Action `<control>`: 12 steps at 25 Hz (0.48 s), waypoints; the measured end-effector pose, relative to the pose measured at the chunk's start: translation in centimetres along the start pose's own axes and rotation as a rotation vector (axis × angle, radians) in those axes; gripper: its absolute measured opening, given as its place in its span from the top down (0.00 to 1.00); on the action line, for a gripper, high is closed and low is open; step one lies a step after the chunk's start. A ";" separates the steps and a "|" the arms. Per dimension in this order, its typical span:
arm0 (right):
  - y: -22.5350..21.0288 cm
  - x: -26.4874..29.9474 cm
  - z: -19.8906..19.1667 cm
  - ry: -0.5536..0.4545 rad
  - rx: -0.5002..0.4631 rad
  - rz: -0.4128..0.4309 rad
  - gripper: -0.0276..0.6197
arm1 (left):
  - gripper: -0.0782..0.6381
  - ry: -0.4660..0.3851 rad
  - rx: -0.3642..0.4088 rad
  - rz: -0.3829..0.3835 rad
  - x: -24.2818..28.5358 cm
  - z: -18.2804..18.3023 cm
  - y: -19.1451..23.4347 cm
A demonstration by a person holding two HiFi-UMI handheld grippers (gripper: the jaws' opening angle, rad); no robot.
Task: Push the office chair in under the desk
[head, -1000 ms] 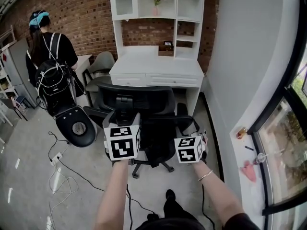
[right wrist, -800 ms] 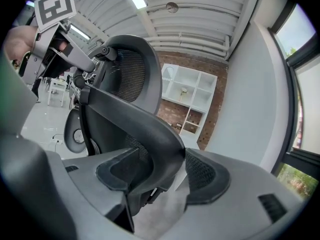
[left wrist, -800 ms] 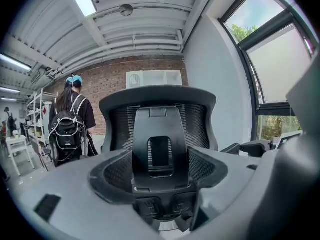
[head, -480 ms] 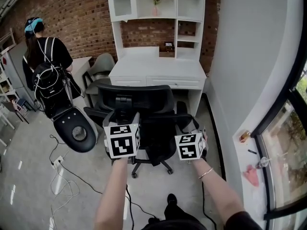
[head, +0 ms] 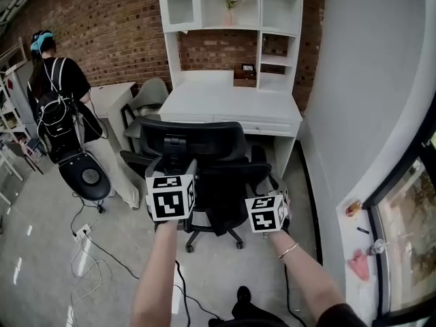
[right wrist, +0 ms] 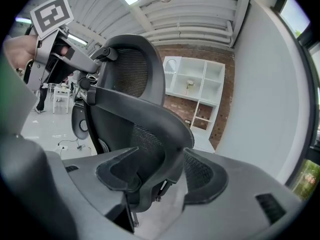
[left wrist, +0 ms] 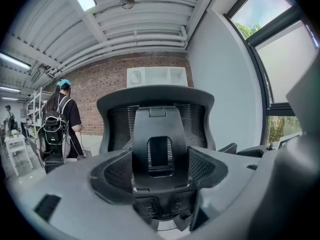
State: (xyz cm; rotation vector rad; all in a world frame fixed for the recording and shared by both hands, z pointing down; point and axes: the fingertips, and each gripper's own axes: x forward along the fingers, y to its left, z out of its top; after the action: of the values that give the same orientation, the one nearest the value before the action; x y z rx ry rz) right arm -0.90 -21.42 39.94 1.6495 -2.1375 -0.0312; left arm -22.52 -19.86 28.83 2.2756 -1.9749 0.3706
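The black mesh office chair (head: 204, 152) stands with its back toward me in front of the white desk (head: 231, 104), its seat partly under the desk's edge. My left gripper (head: 178, 165) is at the middle of the chair's back. In the left gripper view its pads (left wrist: 112, 176) close on the black spine (left wrist: 160, 149) of the backrest. My right gripper (head: 275, 196) is at the chair's right side. In the right gripper view the curved lower edge of the backrest (right wrist: 150, 149) sits pinched between its pads (right wrist: 120, 171).
A white hutch (head: 231, 19) rises above the desk against a brick wall. A white wall (head: 354, 80) and a window sill (head: 361, 230) run along the right. A person with a backpack (head: 54, 94) stands far left by a round black seat (head: 85, 176). Cables (head: 88, 251) lie on the floor.
The chair and both grippers have edged toward the desk. The person at left has moved farther off with the round black seat.
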 end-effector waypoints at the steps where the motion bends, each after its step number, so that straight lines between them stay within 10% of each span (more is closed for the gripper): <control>1: 0.0 0.8 0.2 0.001 -0.003 0.004 0.53 | 0.46 0.001 -0.001 -0.001 0.6 0.1 0.3; 12: -1.7 6.2 1.9 -0.007 -0.002 -0.059 0.59 | 0.46 -0.003 -0.013 -0.005 5.1 1.6 1.4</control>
State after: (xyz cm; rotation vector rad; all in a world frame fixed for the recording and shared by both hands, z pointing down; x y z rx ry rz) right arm -1.24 -28.13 39.73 1.7131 -2.0933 -0.0570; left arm -23.12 -25.33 28.44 2.2745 -1.9667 0.3525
